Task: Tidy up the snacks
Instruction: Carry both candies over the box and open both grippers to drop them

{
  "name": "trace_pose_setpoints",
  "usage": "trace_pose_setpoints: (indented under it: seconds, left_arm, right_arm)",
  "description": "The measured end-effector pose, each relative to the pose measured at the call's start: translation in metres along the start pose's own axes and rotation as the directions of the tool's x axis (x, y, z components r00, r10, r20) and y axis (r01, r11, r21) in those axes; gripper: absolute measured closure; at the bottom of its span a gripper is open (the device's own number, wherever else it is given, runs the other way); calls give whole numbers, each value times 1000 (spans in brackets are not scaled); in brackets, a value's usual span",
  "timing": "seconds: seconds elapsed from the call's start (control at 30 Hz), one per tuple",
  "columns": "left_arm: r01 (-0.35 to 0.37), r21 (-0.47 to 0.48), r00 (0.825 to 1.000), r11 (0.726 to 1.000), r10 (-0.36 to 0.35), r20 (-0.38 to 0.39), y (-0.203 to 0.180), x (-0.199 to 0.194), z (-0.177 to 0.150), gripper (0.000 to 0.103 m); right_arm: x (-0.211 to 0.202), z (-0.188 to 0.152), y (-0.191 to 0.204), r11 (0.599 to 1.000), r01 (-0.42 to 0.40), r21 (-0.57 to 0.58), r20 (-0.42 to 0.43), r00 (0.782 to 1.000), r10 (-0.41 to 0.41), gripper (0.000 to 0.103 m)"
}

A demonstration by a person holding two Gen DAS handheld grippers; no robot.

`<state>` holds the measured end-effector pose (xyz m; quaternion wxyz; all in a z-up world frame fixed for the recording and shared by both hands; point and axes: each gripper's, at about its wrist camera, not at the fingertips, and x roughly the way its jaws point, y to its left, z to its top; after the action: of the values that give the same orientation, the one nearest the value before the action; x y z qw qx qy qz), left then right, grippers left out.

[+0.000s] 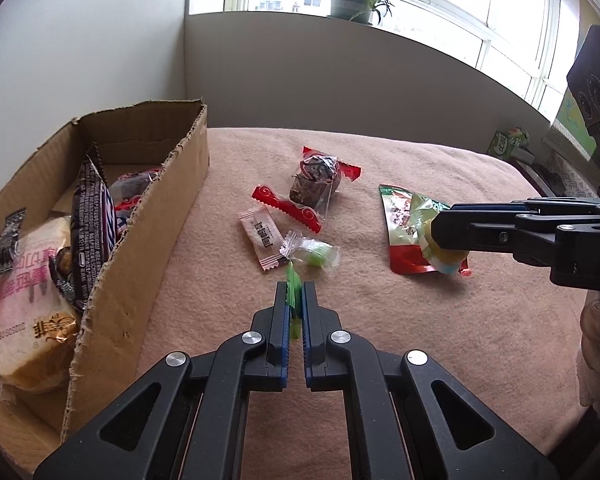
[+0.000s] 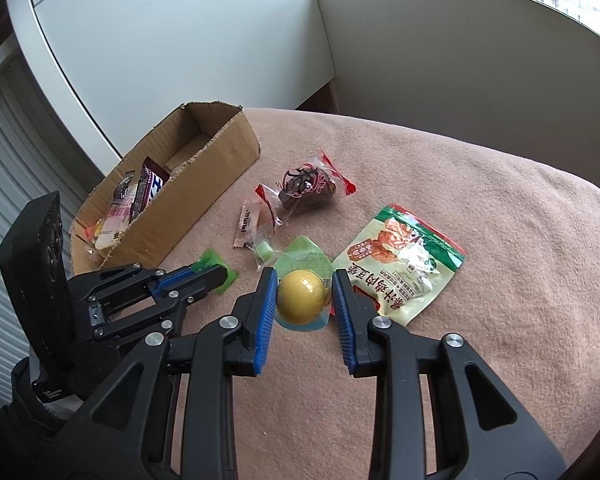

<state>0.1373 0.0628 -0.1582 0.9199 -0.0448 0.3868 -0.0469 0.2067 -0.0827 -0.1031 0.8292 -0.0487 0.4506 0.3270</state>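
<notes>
We see our left claw (image 1: 295, 294) clamped on a green wrapper (image 2: 216, 270) at lower centre, our right claw (image 2: 304, 284) squeezing a yellow jelly cup (image 2: 301, 295), the cardboard box (image 1: 152, 216) at left.

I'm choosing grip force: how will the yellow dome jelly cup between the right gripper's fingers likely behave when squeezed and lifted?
The jelly cup has a smooth, glossy dome, so it may slip between the right gripper pads. Its rounded shape could roll if released on the blanket. Its thin foil lid rim probably flexes, so moderate force seems wise.
</notes>
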Motion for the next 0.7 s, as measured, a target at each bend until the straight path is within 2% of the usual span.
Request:
trace_pose_setpoints:
  seconds: [0.33,0.5,0.7]
  left_arm:
    - [-1,-22,1000,1000,1,2,2,0,1,99]
    - [-13,-11,999,1000,14,46,0,-15,4,99]
    - [29,-39,996,999,-25,90,6,-33,12,99]
  right_arm:
    - [-2,-2,-9,1000,5,25,5,1000,-5,74]
    - [-8,0,-13,999,-4,43,20,1000,3,74]
    - [-16,11,0,999,-22,35,59,998,20,74]
